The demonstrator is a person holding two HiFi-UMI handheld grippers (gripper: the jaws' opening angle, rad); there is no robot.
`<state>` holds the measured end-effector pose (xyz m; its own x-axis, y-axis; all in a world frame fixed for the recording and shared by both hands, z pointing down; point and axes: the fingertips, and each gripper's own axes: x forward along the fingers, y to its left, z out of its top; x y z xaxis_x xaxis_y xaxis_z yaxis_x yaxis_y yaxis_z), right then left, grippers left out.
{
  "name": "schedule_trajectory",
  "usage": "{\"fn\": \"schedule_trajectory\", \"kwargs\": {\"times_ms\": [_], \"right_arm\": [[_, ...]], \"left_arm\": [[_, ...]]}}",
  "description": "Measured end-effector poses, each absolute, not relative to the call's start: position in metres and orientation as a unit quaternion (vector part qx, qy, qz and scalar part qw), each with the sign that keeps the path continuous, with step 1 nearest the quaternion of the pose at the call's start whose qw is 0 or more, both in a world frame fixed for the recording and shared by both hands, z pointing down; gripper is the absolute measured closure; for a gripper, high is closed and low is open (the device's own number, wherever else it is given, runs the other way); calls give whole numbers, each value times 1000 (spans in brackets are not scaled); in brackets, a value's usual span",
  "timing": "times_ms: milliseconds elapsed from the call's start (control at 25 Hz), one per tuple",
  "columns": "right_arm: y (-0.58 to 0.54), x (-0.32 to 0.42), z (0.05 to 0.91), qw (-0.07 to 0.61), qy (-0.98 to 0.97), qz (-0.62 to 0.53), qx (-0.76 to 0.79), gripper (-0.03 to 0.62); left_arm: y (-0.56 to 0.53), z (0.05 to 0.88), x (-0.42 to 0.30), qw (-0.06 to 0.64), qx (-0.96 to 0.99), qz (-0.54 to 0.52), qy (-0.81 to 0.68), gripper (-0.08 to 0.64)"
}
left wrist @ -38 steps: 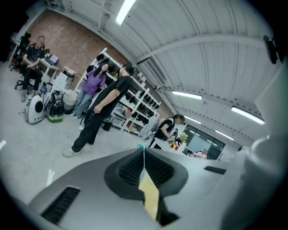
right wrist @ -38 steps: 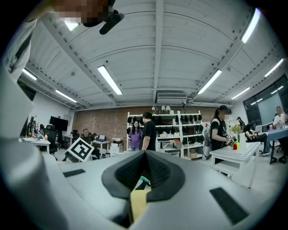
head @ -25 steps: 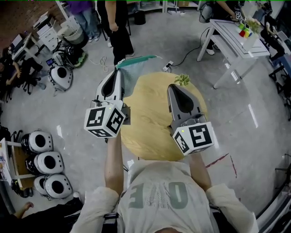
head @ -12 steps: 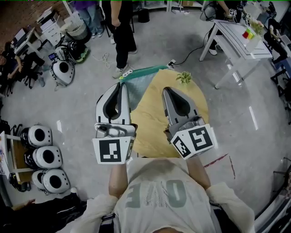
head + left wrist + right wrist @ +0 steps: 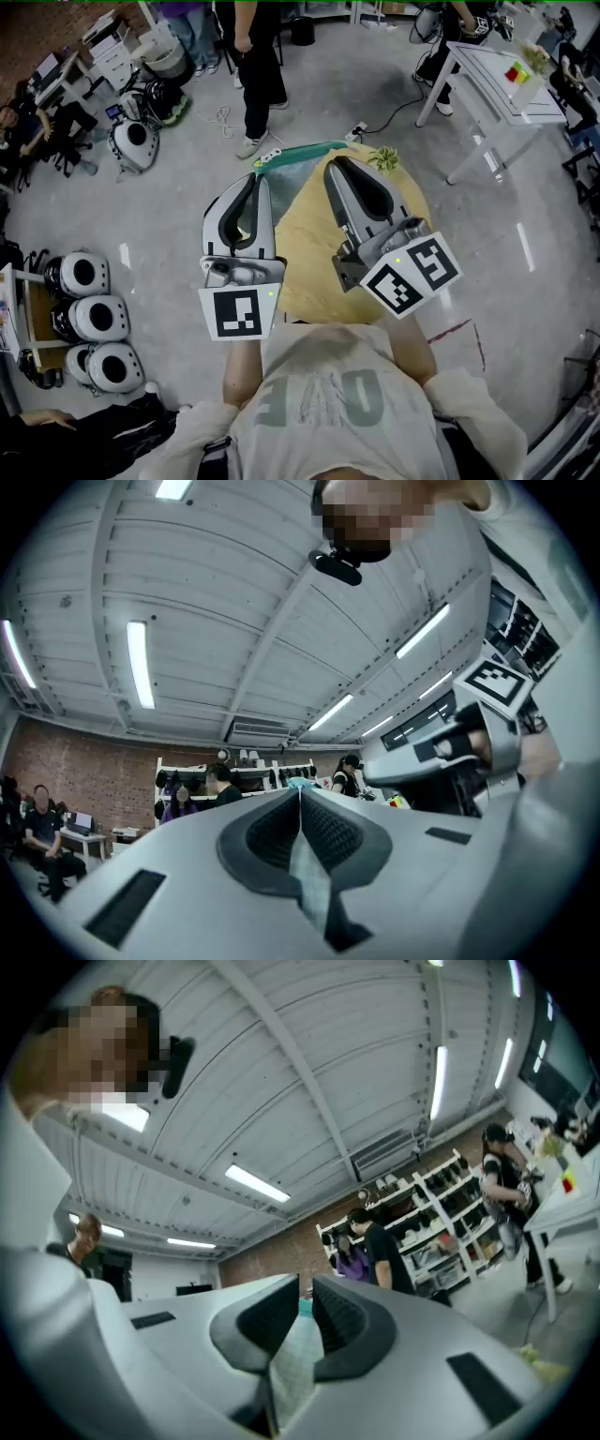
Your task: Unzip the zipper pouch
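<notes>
Pouch: the zipper pouch (image 5: pixel 300 153) is up in the air, stretched between my two tongs. It hangs over the far left rim of the round desk (image 5: pixel 380 258), teal zip edge on top, pale mesh below.
Left tongs: the left tongs (image 5: pixel 261 178) are clamped on the pouch's left end.
Right tongs: the right tongs (image 5: pixel 330 167) are clamped on the right part of the pouch, below the teal edge.
Zip: I can't tell whether it is open or closed.
Edges: the desk's near rim sits close to my chest, and its left rim runs under the gap between the tongs.
Open room: there is bare grey floor (image 5: pixel 169 225) to the left of the desk, and more beyond it.
Head view only: this view shows the pouch's full span, the desk and both marker cubes.
Gripper views only: mesh is pinched flat between the pads in both. The left gripper view also catches the right tongs off to its right. Both show a white ceiling with strip lights, a brick wall, shelves and people standing.
Around: a small plant (image 5: pixel 382 157) stands on the desk's far rim. A power strip (image 5: pixel 354 134) lies on the floor. White domed units (image 5: pixel 92 321) are stacked at the far left. A white desk (image 5: pixel 492 75) stands at the upper right.
In the way: the plant is near the right tongs' tip. A standing person (image 5: pixel 255 66) is beyond the pouch.
</notes>
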<state>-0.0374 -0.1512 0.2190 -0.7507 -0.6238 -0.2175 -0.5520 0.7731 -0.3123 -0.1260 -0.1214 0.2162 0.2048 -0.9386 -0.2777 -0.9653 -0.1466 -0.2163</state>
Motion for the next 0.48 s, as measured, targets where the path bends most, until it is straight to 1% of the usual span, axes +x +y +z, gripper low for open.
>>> {"fn": "schedule_trajectory", "kwargs": {"times_ms": [40,80,120,160,360,480], "right_arm": [[-153,-43,213,169,931,-145,-290,557],[-154,-48,209,180,932,-174,-261,538],[-155,-53,205,190,932,-202,-232,460],[-156,-58,203,199,930,-229,-206,403],[-164,-72,211,221,906,-327,-151,407],[-165,-74,214,233,892,-364,-131,431]], "left_arm": [[-121,218,-124,179,-756,33,629,531],[-121,220,-122,182,-756,28,628,531],[-122,221,-119,185,-756,24,627,531],[-122,224,-117,188,-757,20,626,531],[-121,237,-107,231,-754,-35,613,531],[-123,241,-99,266,-749,-70,603,531]]}}
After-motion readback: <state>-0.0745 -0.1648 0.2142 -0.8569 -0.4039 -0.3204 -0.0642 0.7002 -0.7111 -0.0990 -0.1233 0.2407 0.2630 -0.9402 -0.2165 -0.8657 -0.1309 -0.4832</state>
